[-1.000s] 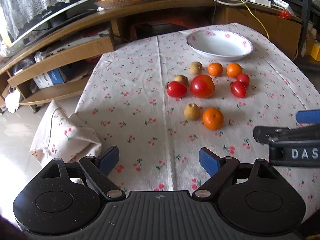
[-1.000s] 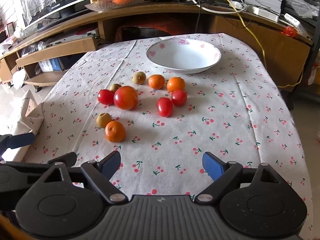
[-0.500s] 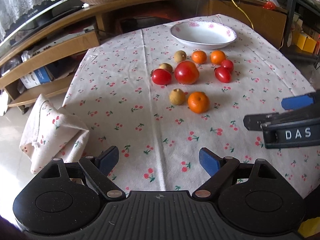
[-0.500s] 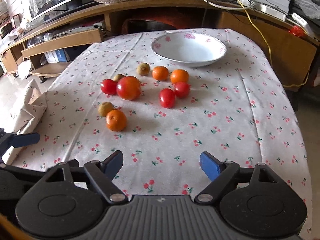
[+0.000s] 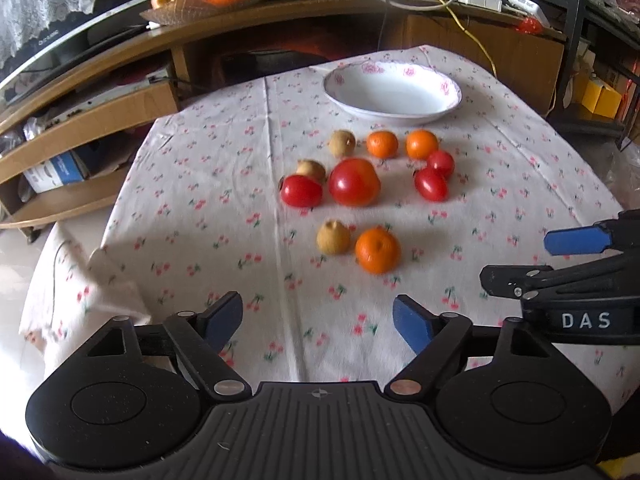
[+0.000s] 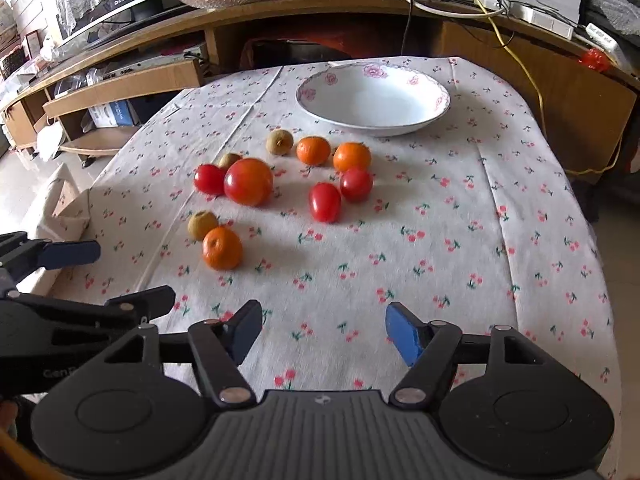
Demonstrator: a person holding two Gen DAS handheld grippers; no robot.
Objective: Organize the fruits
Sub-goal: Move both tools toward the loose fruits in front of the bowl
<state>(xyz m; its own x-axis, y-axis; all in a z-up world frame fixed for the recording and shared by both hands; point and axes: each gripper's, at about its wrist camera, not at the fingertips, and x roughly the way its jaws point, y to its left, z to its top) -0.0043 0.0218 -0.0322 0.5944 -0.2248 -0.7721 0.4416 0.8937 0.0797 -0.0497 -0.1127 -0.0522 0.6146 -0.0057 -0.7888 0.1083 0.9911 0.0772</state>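
the fruits lie loose mid-counter [image 6: 460, 240] on a cherry-print cloth: a big red tomato [image 6: 248, 182], smaller glossy red ones, dimpled orange mandarins and dull tan round fruits, just short of the white bowl [image 6: 373, 102]. the left hand-held gripper [image 5: 318, 319] and right hand-held gripper [image 6: 323, 332] both gape wide, holding nothing.

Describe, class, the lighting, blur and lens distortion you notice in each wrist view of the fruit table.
Left wrist view: soft motion blur on the tablecloth and fruit; the large tomato shows a glare spot; the shelf bows from fisheye distortion. Right wrist view: sharper; the fruit cast soft shadows toward the lower right; the bowl is brightly lit.
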